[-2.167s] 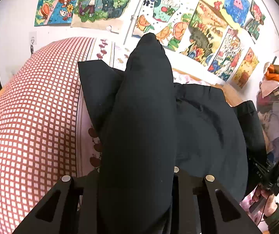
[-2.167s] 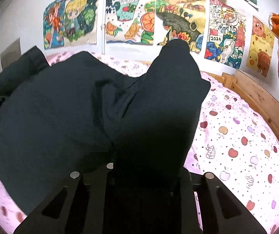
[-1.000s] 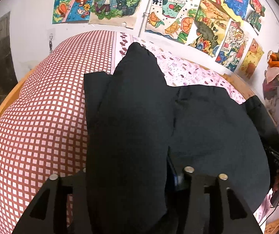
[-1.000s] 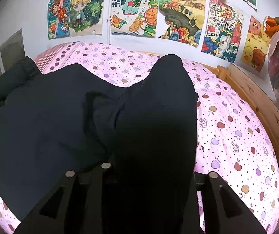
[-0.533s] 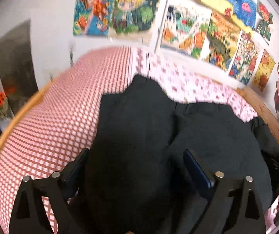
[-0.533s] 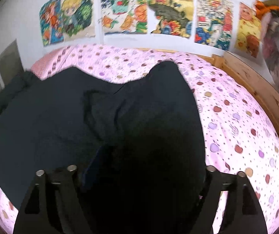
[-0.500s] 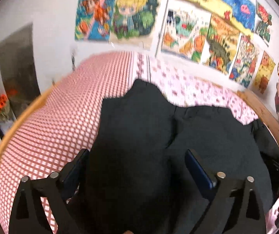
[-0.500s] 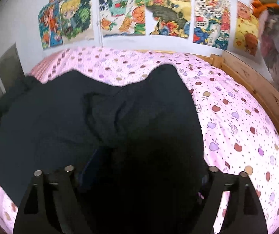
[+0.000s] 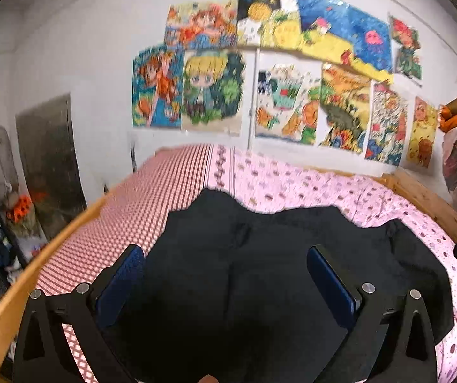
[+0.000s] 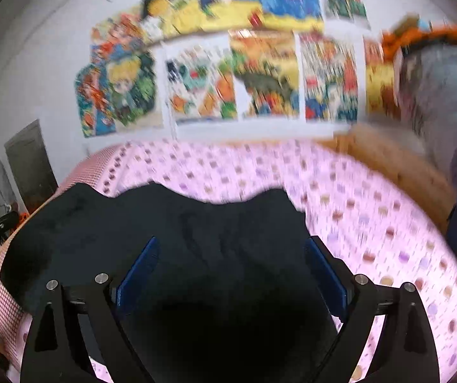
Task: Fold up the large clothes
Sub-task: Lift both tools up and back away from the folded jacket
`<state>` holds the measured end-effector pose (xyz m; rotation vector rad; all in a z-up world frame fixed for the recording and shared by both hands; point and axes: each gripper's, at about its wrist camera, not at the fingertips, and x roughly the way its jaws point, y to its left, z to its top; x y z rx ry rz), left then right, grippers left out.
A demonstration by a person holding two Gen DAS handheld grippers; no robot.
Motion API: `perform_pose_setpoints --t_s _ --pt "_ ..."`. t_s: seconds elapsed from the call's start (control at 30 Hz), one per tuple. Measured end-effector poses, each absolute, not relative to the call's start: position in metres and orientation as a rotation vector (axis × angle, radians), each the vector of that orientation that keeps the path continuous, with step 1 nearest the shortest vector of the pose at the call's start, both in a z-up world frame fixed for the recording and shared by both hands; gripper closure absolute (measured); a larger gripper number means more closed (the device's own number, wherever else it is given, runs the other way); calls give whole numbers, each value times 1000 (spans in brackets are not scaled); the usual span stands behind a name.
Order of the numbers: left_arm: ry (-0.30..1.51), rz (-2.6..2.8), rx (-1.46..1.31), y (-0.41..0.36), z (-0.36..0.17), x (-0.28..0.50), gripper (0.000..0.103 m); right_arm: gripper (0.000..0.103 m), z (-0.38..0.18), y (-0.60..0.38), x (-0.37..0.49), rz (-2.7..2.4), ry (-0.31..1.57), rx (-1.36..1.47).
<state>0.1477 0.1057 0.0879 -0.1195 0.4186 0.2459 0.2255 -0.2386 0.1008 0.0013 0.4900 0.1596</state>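
1. The bed (image 9: 292,188) fills both views: a pink sheet printed with small fruit shapes, a red-checked cover (image 9: 139,217) at its 9 o'clock side, and a wooden frame (image 9: 426,201) running off toward 3 o'clock.

2. The black garment (image 9: 260,271) lies spread across the middle of the bed, its far hem a wavy line toward 12 o'clock. It drapes flat and follows the mattress, with soft creases near its centre. I judge it limp, light for its size and not fragile; a thick matte cloth like this should grip well and not slide from the pads, but any unsupported part will sag and bunch.

3. The left gripper (image 9: 225,274) has just been opening and stands as wide as it goes. Its blue pads flank the cloth at 9 and 3 o'clock without pressing it; it holds nothing.

4. The right gripper (image 10: 231,271) has likewise just been opening and is nearly as wide. The garment lies beyond and beneath its pads, untouched as far as the blurred view shows.

5. For the next fold, the best holds are probably the two near corners or the side edges, one per gripper, pinching a single clean edge, not a bunched handful, so the layers lift together.

6. The small raised peak (image 9: 211,194) in the far hem at 12 o'clock looks like a corner worth smoothing.
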Motion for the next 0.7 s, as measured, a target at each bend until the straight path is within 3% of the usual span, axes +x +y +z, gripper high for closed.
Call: perform_pose_setpoints --t_s 0.27,0.7 --pt "310 213 -78 82 116 98 0 12 127 -209 179 245 378 -54" --pt "375 147 -137 86 101 53 0 10 137 -195 130 260 385 -80"
